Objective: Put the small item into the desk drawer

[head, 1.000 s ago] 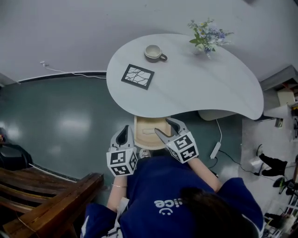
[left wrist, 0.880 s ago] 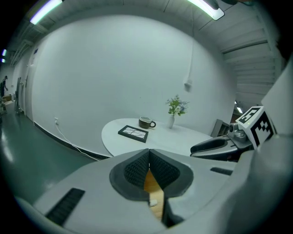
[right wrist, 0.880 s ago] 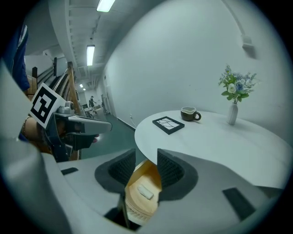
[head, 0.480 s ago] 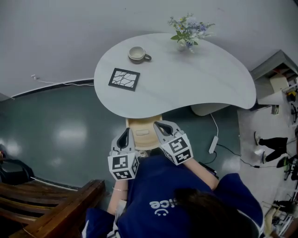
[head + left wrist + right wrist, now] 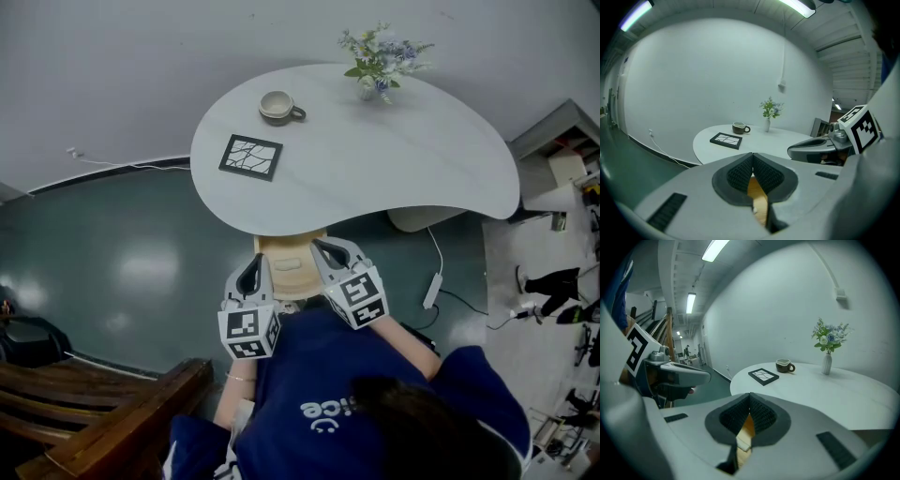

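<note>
While I hold both claws low in front of my chest, each is pressed together and empty. Left claw (image 5: 250, 269): in its own view the ribbed pads meet at the front, nothing pinched. Right claw (image 5: 325, 251): same, pads in contact, nothing between them. They sit side by side, the right tip reaching a little further forward than the left.

Just below and between the claw tips is the wooden drawer (image 5: 296, 285), pulled out from under the table edge and open. The small item (image 5: 285, 267), pale and flat, lies inside the drawer on its floor. From the head view it sits between the two claws, held by neither. Through the gap under the right claw's pads I see a strip of wood with a pale block on it. Through the left claw's gap I see wood and a small white speck I cannot identify.

Beyond the drawer is the white rounded table (image 5: 403, 159). Nearest on it is a black-framed tile (image 5: 250, 157) with a crack pattern, then a cup (image 5: 277, 106) just behind the tile. A vase of flowers (image 5: 373, 66) stands well apart at the far edge, to the right. The teal floor (image 5: 122, 253) spreads to the left, and a white cable (image 5: 434, 277) lies on it to the right of the drawer. A grey wall stands behind.
</note>
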Tool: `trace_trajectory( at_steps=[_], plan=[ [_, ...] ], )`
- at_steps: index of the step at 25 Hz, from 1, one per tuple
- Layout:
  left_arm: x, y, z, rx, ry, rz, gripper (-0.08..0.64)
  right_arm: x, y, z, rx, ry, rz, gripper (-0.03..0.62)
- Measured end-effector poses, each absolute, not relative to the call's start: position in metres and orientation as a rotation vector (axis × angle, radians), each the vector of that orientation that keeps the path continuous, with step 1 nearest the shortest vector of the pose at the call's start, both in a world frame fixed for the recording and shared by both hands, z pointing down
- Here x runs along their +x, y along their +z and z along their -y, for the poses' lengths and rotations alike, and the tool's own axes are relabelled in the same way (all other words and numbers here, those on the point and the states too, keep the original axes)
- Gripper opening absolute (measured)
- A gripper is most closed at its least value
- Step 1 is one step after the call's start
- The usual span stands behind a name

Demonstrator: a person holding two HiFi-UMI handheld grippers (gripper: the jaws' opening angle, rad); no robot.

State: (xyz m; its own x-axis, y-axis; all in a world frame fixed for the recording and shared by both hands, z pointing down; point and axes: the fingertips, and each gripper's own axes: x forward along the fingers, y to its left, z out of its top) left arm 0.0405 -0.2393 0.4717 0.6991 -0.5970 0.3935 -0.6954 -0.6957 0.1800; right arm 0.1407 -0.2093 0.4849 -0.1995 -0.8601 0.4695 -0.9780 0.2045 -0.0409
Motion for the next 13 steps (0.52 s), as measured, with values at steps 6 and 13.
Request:
trace_trajectory(
  at_steps=[6,13],
  plan=[
    [0.0417,0.4745,0.2379,2.565,0.431,1.032,0.003,0.1410,0.4865,0.2078,1.699,0.489,2.169,0.008],
    [0.0476,0.4752,0.2405,2.549,0.426,1.049,0.003,0.1398,0.4880,0.2113,1.644,0.467,2.195,0.008]
  ],
)
